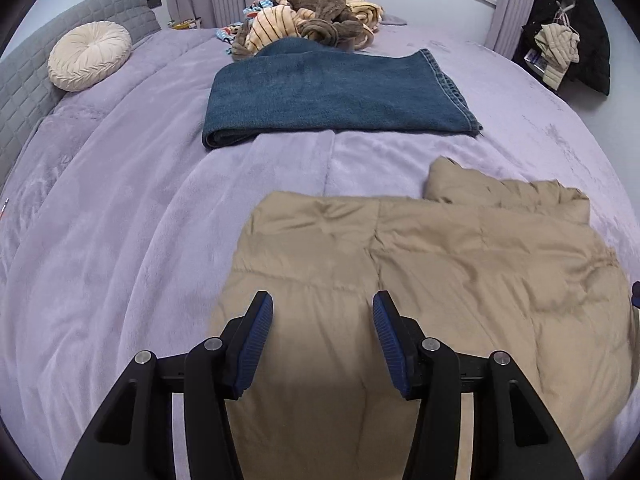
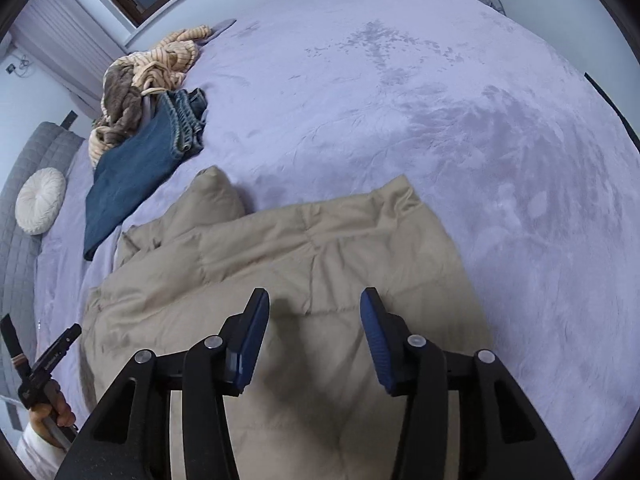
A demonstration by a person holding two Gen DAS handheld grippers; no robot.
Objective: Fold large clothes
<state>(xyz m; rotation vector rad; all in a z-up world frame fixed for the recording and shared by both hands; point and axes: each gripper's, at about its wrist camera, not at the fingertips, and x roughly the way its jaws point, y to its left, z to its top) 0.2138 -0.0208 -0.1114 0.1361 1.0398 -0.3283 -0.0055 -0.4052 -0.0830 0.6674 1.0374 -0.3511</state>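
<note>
Left wrist: my left tool (image 1: 323, 307) is released, jaws spread, nothing between them, above the near edge of the tan puffy jacket (image 1: 420, 264). The jacket lies on the lilac bed (image 1: 120, 240), quilted, wrinkled, one end bunched up. Folded jeans (image 1: 332, 96) sit beyond it, clothes pile (image 1: 316, 12) behind.

Right wrist: my right tool (image 2: 315, 300) is also released, over the same jacket (image 2: 280, 264). Jeans (image 2: 136, 172) lie far left.

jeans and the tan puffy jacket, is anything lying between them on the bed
Nothing: only bare purple blanket separates the folded jeans from the tan jacket. The left wrist view shows the strip most clearly; the right wrist view agrees.
</note>
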